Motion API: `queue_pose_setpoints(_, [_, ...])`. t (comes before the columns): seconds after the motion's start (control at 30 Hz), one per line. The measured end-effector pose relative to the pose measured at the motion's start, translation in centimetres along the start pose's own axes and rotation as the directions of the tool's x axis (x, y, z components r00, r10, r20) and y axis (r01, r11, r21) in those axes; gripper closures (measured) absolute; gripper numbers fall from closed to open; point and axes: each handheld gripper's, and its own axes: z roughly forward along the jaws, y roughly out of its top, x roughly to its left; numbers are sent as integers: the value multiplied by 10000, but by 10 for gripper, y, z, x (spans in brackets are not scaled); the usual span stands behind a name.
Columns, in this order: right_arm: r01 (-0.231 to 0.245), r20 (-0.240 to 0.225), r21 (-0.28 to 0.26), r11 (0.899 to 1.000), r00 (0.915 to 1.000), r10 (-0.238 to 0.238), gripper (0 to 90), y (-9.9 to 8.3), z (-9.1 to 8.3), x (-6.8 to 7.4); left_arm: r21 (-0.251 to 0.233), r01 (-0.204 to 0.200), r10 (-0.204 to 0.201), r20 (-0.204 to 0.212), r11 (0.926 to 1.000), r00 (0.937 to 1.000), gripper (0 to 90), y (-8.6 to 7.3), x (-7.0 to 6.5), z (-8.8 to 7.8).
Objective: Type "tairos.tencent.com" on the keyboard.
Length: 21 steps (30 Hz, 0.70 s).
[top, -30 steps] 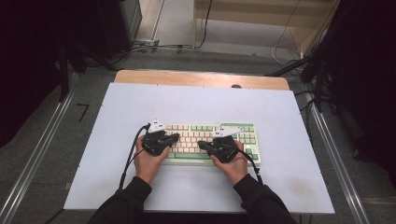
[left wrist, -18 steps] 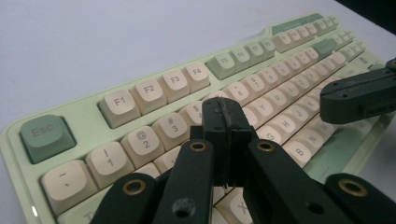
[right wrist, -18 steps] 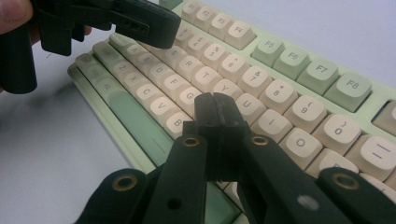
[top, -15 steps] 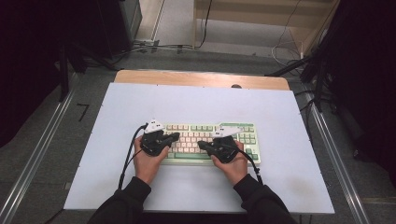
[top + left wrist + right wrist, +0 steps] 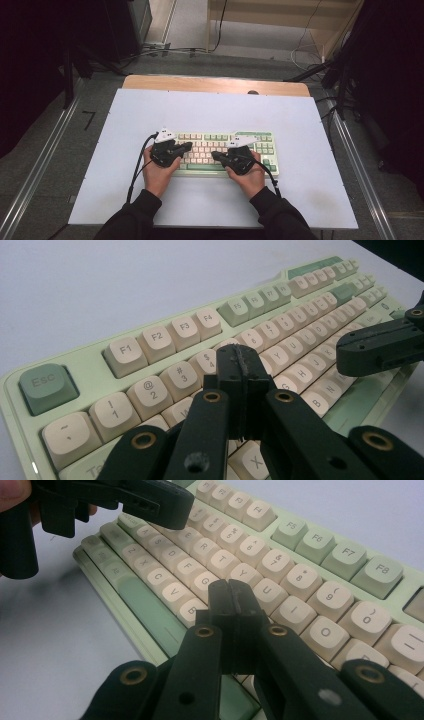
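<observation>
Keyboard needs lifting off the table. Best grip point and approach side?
Pinch the keyboard at its short end edges, one pair of tongs from each side. It lies flat and wide, and its top is all keycaps, so the thin rims are the likely holds. Left tongs and right tongs are shut above the keys.

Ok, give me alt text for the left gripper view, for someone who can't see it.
The left gripper's black jaws, closed together on nothing, point over the number and letter rows of a pale green keyboard with cream keys on a white table. The right gripper reaches in from the right edge.
</observation>
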Motion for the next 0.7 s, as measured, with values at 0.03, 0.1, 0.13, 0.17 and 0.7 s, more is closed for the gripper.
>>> queue_pose_setpoints(0.03, [-2, -1, -3, 10000, 10000, 2, 880, 0, 0, 0, -5, -7, 7, -9, 10000, 10000, 900, 0, 0, 0])
queue_pose_setpoints(0.1, [17, -4, 5, 10000, 10000, -17, 880, 0, 0, 0, -7, 8, -8, -12, 10000, 10000, 900, 0, 0, 0])
queue_pose_setpoints(0.13, [8, -6, 9, 10000, 10000, -8, 880, 0, 0, 0, -14, 12, -12, -7, 10000, 10000, 900, 0, 0, 0])
queue_pose_setpoints(0.17, [13, -4, 13, 10000, 10000, -13, 880, 0, 0, 0, -15, 13, -13, -4, 10000, 10000, 900, 0, 0, 0])
queue_pose_setpoints(0.7, [40, -48, 103, 9999, 10000, -40, 881, -1, 2, 2, -70, 15, -14, 44, 10000, 10000, 900, 1, 0, -1])
